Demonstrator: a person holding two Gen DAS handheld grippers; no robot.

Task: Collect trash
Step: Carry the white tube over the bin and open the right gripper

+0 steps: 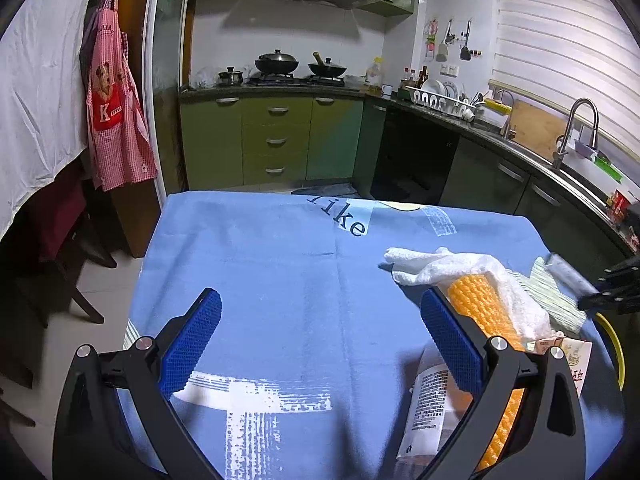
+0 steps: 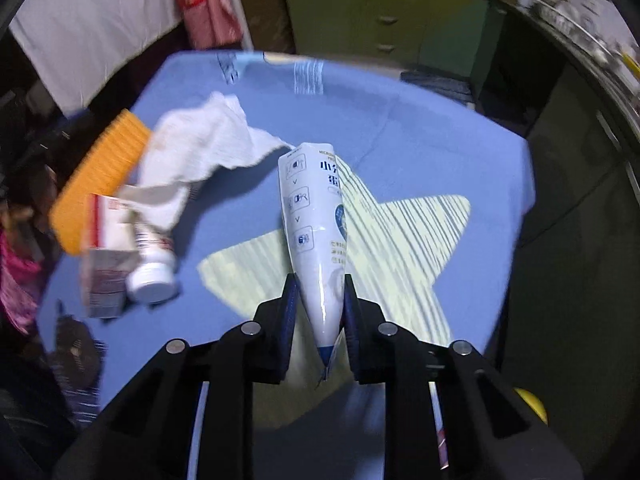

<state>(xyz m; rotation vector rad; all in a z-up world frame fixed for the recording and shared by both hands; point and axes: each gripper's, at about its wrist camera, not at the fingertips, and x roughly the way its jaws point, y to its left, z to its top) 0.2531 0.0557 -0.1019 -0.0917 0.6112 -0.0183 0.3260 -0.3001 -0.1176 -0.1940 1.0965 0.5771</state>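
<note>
My right gripper [image 2: 320, 308] pinched the white pouch [image 2: 316, 232] near its tail; it could probably slip. My left gripper [image 1: 320, 344] gaped empty beside the pouch.

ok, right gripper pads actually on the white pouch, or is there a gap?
Touching. In the right wrist view the right gripper has both fingers pressed against the narrow end of the white pouch, which is pinched between them and sticks out over the blue tablecloth.

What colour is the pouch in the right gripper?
White pouch with blue print, clearest in the right wrist view.
</note>
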